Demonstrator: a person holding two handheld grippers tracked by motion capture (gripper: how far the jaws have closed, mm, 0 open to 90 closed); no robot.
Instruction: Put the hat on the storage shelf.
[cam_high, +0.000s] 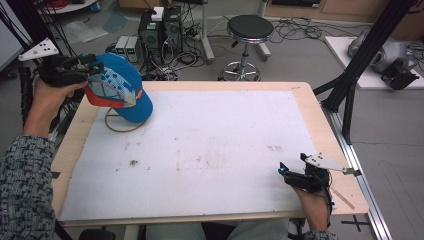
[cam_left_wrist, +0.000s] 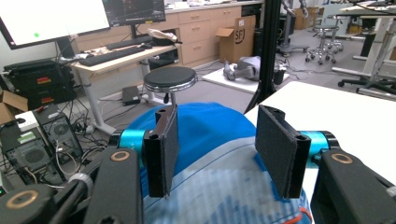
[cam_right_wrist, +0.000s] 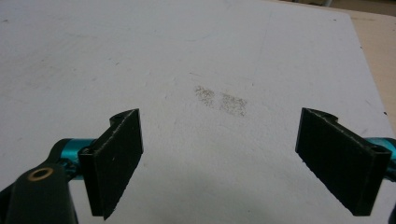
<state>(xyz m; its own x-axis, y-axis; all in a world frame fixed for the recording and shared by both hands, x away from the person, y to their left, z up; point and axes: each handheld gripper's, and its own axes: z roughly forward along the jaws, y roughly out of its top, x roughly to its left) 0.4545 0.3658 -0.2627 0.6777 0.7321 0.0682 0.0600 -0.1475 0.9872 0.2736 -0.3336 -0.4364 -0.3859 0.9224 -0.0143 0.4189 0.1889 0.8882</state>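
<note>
The blue cap (cam_high: 122, 87) sits at the far left corner of the table (cam_high: 320, 125), resting on a thin wooden ring stand (cam_high: 120, 127) whose loop lies on the white mat (cam_high: 210, 150). Its orange-edged brim and the light patterned panel turn toward your left side. In the left gripper view, the cap (cam_left_wrist: 205, 154) rises between the two black pads (cam_left_wrist: 170, 149), with blue fabric visible in the gap.

Your left gripper (cam_high: 92, 67) is at the upper left side of the cap, held level in your left hand (cam_high: 47, 100). Its jaws stand about half apart. The pads are on both sides of the crown, but they do not press the fabric; a little space shows on each side.

Your right gripper (cam_high: 290, 172) is well apart from the cap, low at the near right corner of the mat, in your right hand (cam_high: 312, 207). Its jaws are wide, with nothing between them except the bare mat and a small grey stain (cam_right_wrist: 222, 100).

Beyond the table stands a black stool (cam_high: 247, 30).
</note>
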